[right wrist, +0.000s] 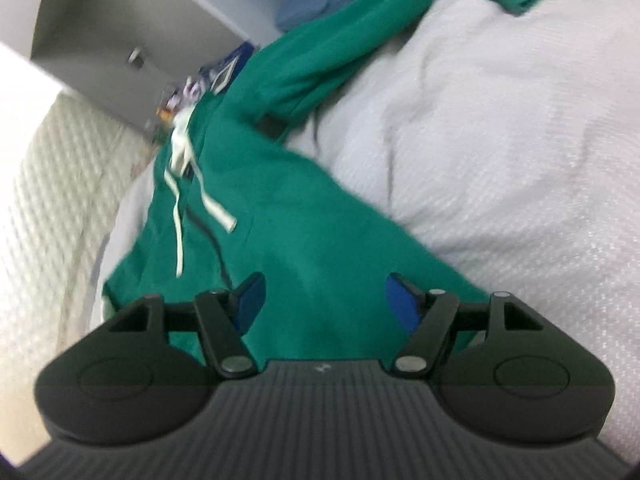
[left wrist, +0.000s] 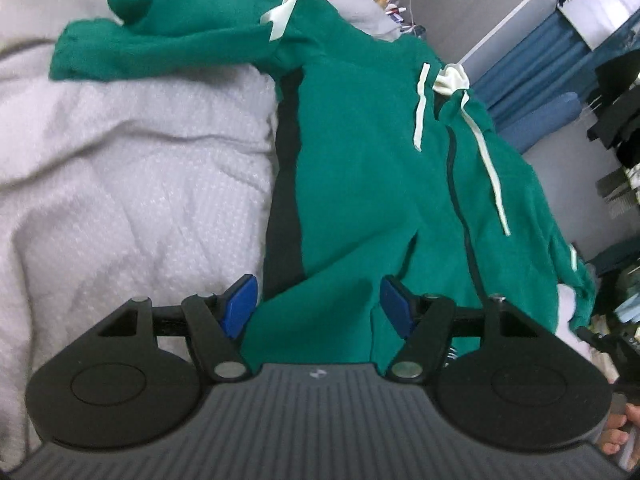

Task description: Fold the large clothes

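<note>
A green hoodie (left wrist: 360, 168) with white drawstrings (left wrist: 420, 108) and a dark side panel (left wrist: 284, 200) lies spread on a pale bedspread (left wrist: 140, 180). One sleeve (left wrist: 160, 52) stretches away to the far left. My left gripper (left wrist: 318, 292) hovers open over the hoodie's near end, blue pads wide apart, with cloth below them but not pinched. In the right wrist view the hoodie (right wrist: 288, 216) runs diagonally, its sleeve (right wrist: 332, 40) reaching to the upper right. My right gripper (right wrist: 326, 292) also stands open above the green cloth, gripping nothing.
The bedspread (right wrist: 500, 140) is rumpled around the garment. A quilted mattress side (right wrist: 48, 200) and a grey cabinet (right wrist: 120, 20) lie to the left. Blue furniture (left wrist: 520, 80) and dark clutter (left wrist: 624, 120) stand past the bed's right edge. A person's toes (left wrist: 616, 436) show low right.
</note>
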`<state>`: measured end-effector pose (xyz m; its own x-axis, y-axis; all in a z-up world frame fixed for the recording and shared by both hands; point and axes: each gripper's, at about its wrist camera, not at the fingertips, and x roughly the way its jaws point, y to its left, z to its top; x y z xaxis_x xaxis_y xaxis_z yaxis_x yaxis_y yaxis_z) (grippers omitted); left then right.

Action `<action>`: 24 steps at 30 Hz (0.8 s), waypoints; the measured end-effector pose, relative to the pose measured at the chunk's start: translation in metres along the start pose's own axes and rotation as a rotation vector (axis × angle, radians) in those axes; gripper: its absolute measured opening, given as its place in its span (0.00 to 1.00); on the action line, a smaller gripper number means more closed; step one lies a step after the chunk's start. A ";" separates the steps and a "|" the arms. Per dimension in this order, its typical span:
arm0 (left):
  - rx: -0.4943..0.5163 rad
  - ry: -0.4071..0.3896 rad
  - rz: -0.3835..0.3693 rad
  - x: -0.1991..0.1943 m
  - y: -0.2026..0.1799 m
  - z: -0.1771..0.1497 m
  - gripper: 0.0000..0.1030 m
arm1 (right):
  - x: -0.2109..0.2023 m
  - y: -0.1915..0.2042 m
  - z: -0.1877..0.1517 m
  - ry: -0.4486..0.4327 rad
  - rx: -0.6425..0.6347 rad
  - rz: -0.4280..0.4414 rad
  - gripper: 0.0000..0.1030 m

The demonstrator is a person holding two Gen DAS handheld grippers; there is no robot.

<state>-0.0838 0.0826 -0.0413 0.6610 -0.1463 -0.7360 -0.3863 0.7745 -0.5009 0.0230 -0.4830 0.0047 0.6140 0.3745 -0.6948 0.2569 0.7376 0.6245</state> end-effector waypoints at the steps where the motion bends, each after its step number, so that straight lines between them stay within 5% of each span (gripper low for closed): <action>1: -0.005 0.000 -0.003 0.001 0.001 -0.002 0.70 | 0.000 -0.003 0.002 -0.012 0.011 -0.007 0.68; 8: 0.034 0.046 0.000 0.017 -0.001 -0.006 0.69 | 0.006 -0.018 0.003 -0.055 0.007 -0.087 0.68; 14: 0.083 0.100 0.058 0.035 -0.008 -0.010 0.65 | 0.040 -0.019 0.000 0.026 -0.058 -0.194 0.68; 17: 0.075 0.132 0.051 0.038 -0.006 -0.012 0.48 | 0.050 -0.018 -0.004 0.095 -0.053 -0.149 0.68; 18: 0.077 0.145 0.054 0.038 -0.006 -0.013 0.35 | 0.051 -0.020 -0.006 0.116 -0.041 -0.114 0.68; 21: 0.068 0.143 0.049 0.035 -0.004 -0.014 0.24 | 0.046 -0.020 -0.011 0.144 -0.039 -0.071 0.66; 24: 0.024 0.144 0.025 0.027 0.002 -0.010 0.13 | 0.042 -0.010 -0.020 0.183 -0.111 -0.090 0.36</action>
<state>-0.0730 0.0735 -0.0668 0.5516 -0.2125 -0.8066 -0.3848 0.7931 -0.4721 0.0315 -0.4636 -0.0379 0.4438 0.3928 -0.8054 0.2147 0.8260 0.5212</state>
